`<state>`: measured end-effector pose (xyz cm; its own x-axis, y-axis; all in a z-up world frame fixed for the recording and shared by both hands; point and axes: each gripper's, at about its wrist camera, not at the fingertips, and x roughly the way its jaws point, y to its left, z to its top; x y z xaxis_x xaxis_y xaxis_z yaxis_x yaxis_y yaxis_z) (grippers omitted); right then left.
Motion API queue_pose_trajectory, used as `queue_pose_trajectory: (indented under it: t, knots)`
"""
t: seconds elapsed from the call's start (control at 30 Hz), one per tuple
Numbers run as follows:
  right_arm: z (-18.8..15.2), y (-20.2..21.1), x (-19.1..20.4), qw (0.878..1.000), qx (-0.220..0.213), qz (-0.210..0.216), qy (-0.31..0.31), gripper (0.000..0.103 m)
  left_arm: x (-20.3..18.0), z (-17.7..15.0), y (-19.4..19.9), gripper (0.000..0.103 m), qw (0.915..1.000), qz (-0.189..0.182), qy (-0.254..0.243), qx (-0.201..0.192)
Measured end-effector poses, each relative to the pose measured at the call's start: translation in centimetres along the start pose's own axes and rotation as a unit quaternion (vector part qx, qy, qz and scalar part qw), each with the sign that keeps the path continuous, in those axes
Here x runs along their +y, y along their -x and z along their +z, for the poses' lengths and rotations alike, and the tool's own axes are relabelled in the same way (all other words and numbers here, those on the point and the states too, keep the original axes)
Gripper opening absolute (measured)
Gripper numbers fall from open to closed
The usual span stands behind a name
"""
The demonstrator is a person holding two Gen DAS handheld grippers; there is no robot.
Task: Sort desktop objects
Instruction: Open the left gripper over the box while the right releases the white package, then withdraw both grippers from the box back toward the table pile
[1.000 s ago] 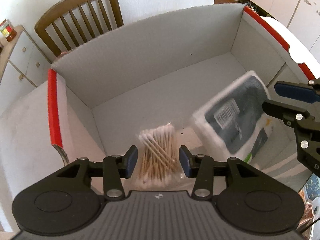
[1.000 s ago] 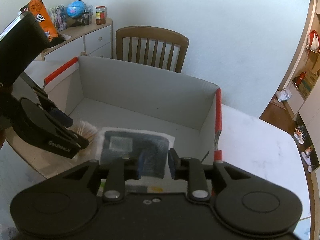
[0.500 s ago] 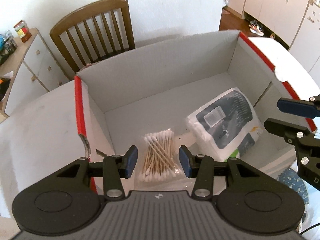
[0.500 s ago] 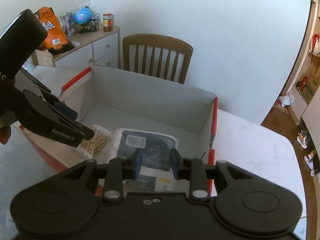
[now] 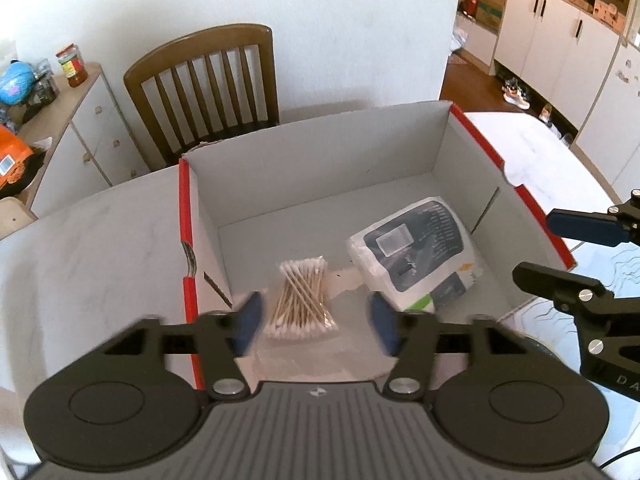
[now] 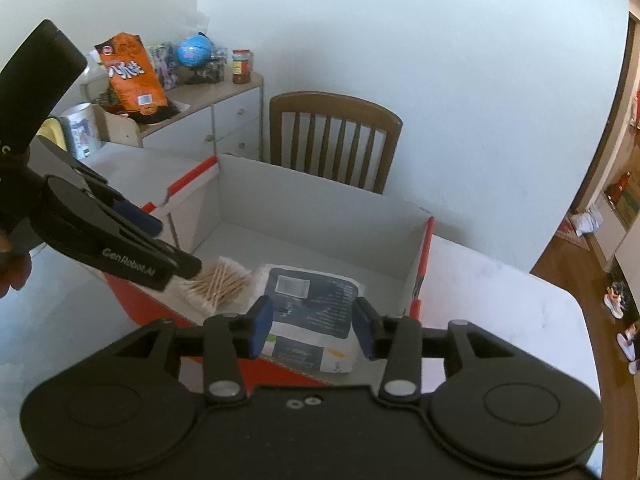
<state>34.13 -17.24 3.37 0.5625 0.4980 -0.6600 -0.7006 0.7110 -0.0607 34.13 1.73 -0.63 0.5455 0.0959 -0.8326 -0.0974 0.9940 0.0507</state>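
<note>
Both my claws have just been opening, nothing between them: left claw [image 5: 316, 326] and right claw [image 6: 313, 328] hang released above the cardboard box [image 5: 320, 168], where the cotton swabs [image 5: 300, 300] and wipes pack [image 5: 416, 252] lie at frame centre.

Home: wooden chair [image 5: 208, 84], shoes by cabinets [image 5: 516, 92].

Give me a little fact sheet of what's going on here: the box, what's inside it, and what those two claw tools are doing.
container: open cardboard box with red edges, on a pale table
contents: bag of cotton swabs; white and dark packet beside it
left gripper: above the box, jaws just opening, holding nothing
right gripper: above the packet, jaws just opening, holding nothing
background: wooden chair
</note>
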Motion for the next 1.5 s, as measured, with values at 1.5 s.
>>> queue_pose_trajectory:
  t: [1.5]
  knots:
    - [-9.0,7.2,-0.1,0.999,0.026,0.037,-0.009,0.084,-3.6,-13.7,8.5,0.103,0.9955,-0.033,0.029,-0.084]
